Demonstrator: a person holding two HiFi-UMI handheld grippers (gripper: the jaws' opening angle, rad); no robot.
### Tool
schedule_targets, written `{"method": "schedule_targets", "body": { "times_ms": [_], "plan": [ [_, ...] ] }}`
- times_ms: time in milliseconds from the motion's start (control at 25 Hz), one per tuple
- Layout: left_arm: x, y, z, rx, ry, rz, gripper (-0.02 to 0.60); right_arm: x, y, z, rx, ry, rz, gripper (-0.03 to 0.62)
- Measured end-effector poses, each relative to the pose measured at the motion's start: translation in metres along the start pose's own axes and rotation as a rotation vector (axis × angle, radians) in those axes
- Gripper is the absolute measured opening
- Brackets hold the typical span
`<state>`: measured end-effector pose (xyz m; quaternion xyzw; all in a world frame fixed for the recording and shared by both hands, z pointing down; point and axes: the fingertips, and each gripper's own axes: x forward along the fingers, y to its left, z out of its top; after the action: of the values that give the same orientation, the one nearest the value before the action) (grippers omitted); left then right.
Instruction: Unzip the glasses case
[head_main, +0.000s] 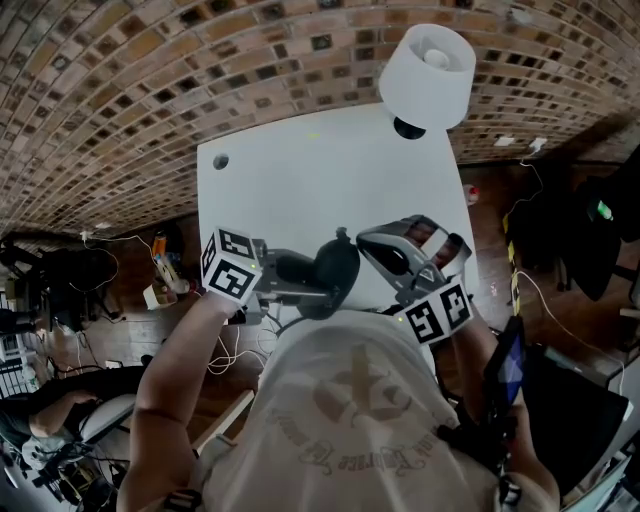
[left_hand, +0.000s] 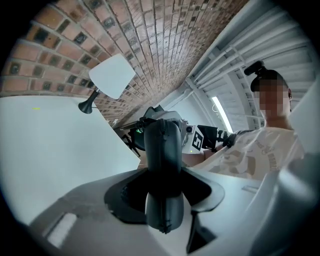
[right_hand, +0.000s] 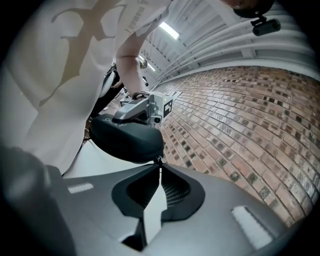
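The glasses case (head_main: 330, 270) was clamped in the left gripper (left_hand: 163, 172) by the white table's (head_main: 300, 170) near edge — its zipper pull (right_hand: 159, 160) was pinched by the closed right gripper (right_hand: 159, 169).

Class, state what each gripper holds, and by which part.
The left gripper clamps the case across its body near one end; the right gripper pinches the zip pull at its edge.

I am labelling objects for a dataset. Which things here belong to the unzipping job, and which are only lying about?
Job: case, held by left gripper; zip pull, pinched by right gripper.
Lying about: lamp; cables on the floor.
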<state>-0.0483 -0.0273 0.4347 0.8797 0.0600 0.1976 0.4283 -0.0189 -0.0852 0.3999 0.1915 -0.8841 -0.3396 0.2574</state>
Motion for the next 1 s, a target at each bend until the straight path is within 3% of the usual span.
{"method": "schedule_targets", "body": {
  "times_ms": [160,480,760,1000],
  "plan": [
    [0.002,-0.002,-0.006,0.023,0.062,-0.020,0.209,0.000,0.001,0.006,-0.022,-0.026,0.017,0.018],
    [0.003,-0.002,-0.035,0.069,0.371,-0.030,0.210,0.002,0.028,0.014,-0.161,-0.029,0.140,0.008],
    [-0.001,0.002,-0.053,0.046,0.596,-0.040,0.212,0.006,0.046,0.017,-0.304,-0.007,0.222,0.006],
    [0.003,0.010,-0.062,0.081,0.745,-0.010,0.212,0.012,0.062,0.012,-0.373,0.014,0.287,0.006]
  ]
}}
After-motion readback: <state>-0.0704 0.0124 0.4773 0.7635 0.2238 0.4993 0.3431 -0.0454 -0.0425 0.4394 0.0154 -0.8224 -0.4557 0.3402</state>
